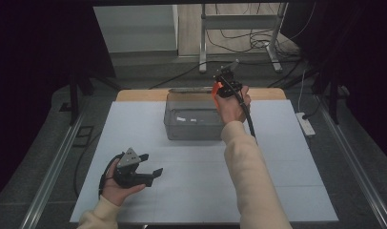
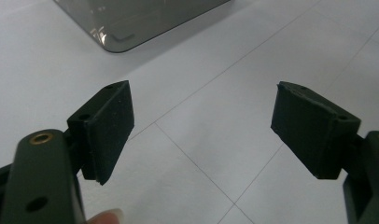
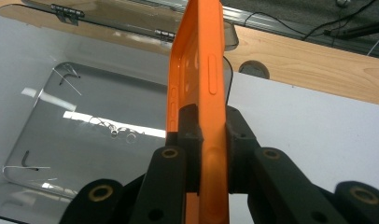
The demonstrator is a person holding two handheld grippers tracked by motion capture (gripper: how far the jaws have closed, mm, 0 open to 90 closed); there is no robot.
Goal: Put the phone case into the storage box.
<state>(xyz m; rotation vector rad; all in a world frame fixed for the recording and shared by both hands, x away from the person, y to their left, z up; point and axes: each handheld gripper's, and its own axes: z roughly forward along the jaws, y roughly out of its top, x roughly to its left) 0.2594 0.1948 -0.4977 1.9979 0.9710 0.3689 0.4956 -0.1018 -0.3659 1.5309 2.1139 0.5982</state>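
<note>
A: What is seen around the table?

B: A white table top is seen, with a wooden edge at the far side and dark curtains all around. Cables are spread on the floor behind.

A: What is being held?

B: An orange phone case is pinched on its edge by the right gripper. The jaws are squeezed tight on it. It is held up over the right end of the clear plastic box, whose lid is laid back.

A: And the other one?

B: The left gripper is rested low on the table, near the front. Its jaws are spread wide and nothing is held between them.

A: Which step is this?

B: It looks like the case is being carried at the box, either to be put in or just taken out. That cannot be told. If it is to go in, it must be lowered inside the walls before the jaws are let go.
</note>
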